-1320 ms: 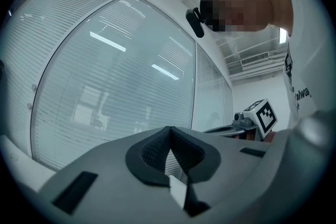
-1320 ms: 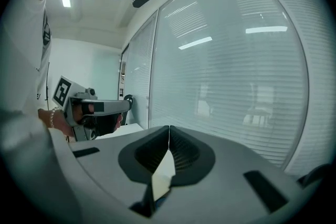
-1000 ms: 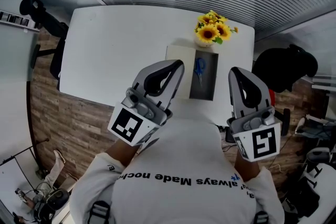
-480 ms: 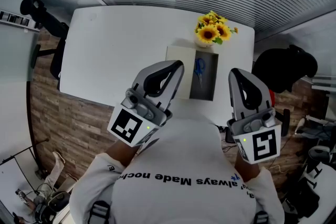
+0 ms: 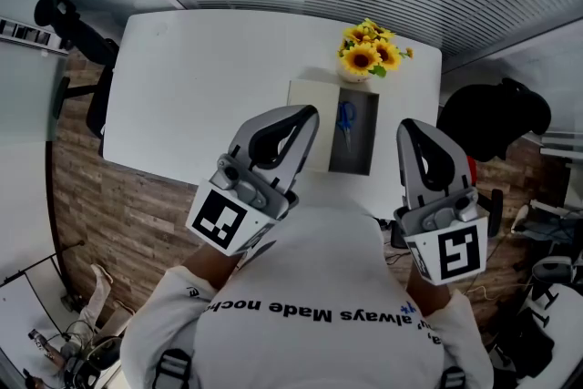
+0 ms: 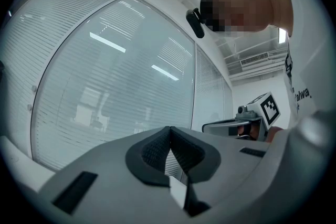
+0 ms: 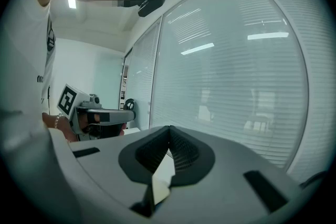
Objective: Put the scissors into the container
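Blue-handled scissors [image 5: 347, 119] lie inside a dark rectangular container [image 5: 354, 144] at the right of the white table [image 5: 209, 77]. My left gripper [image 5: 312, 111] is held up near my chest, short of the table's near edge, shut with nothing in it. My right gripper [image 5: 404, 124] is held level with it to the right, also shut and empty. In the left gripper view the jaws [image 6: 169, 128] meet at the tips, and in the right gripper view the jaws [image 7: 169, 127] meet too. Both views face glass walls with blinds, not the table.
A pot of yellow sunflowers [image 5: 368, 50] stands just behind the container. A pale board [image 5: 311, 109] lies to the left of the container. A black chair [image 5: 77, 36] is at the table's left end and a dark bag [image 5: 496, 118] at its right.
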`<state>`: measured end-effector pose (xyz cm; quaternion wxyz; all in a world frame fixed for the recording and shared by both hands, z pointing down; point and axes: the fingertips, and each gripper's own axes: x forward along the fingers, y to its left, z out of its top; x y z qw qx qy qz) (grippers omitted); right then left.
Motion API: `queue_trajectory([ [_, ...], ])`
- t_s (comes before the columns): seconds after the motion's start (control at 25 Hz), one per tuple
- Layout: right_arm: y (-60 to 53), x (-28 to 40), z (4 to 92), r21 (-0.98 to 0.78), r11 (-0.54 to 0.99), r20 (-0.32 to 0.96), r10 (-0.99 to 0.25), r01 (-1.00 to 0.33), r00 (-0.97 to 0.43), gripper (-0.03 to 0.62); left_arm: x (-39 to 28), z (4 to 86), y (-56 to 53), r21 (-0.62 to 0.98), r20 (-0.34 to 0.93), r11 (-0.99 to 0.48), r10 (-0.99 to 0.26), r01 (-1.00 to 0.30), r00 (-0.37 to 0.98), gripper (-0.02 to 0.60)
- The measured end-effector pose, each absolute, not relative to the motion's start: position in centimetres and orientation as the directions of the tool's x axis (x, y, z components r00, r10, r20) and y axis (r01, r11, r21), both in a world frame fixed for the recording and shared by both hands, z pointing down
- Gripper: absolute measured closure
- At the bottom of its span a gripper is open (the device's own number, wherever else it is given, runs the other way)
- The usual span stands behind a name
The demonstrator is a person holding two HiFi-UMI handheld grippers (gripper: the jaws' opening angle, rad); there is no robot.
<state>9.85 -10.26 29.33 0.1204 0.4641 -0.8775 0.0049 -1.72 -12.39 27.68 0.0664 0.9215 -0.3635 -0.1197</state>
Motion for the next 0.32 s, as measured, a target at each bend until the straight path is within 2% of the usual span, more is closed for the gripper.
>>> queue_trajectory([
  [0.32,-10.42,9.64,29.53,0.105,0.568,0.217,-0.814,-0.816,-0.538,0.588,-2.00,27.99,-12.47,0.211,-0.170,-0.726,-0.687,-0.655,0.707,0.563],
])
